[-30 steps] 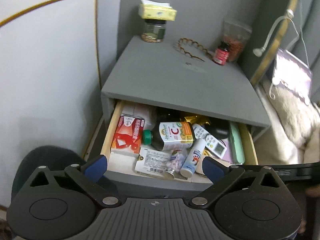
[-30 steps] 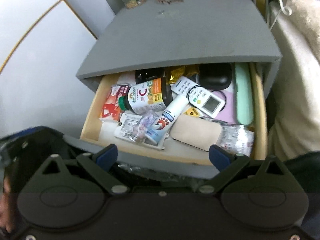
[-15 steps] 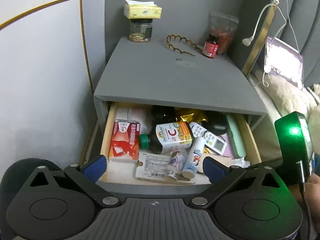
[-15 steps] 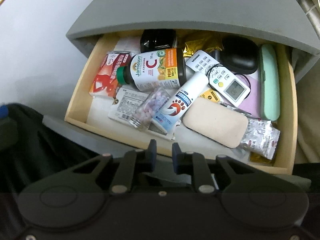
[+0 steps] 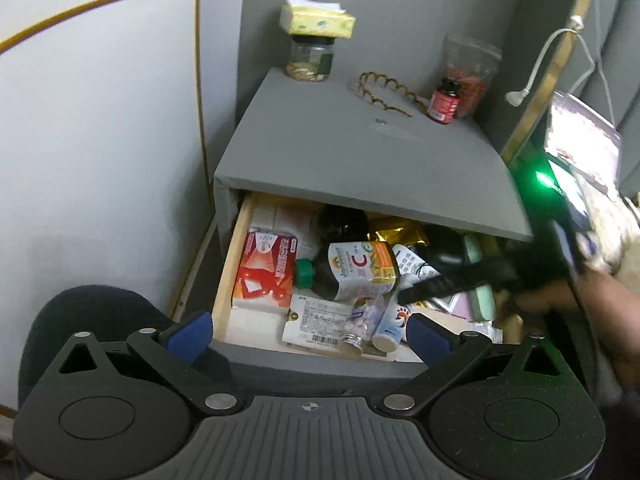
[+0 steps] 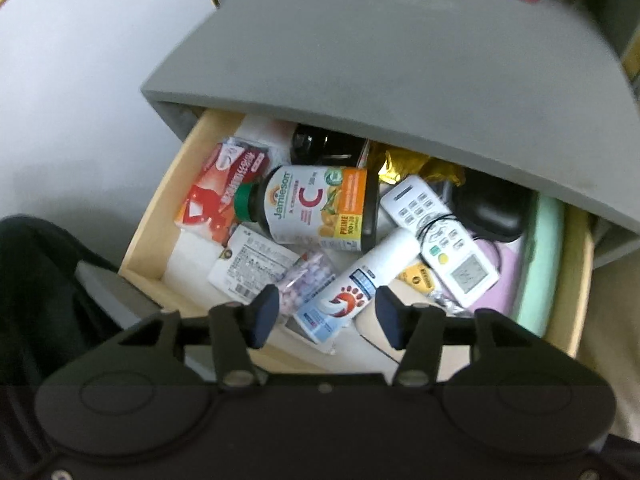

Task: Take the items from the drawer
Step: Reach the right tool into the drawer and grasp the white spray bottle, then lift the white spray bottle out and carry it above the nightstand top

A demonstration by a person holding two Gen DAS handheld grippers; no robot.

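We have taken nothing out yet: the pale wooden drawer (image 6: 152,236) is full. Our right gripper (image 6: 326,312), half open after widening, hovers empty, the white paw-print spray tube (image 6: 360,284) just ahead between its jaws. Our left gripper (image 5: 308,330) waits wide.

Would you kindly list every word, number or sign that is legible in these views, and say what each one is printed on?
"Jamieson": vitamin bottle label.
"C": same label, large red letter.
"PRIME 100+20": yellow patch on that label.
Red paw-print sign: white spray tube.
Red carton: white characters, too blurred to read.
White packet: barcode and fine print, too small.
Remote control: button legends and screen unreadable.
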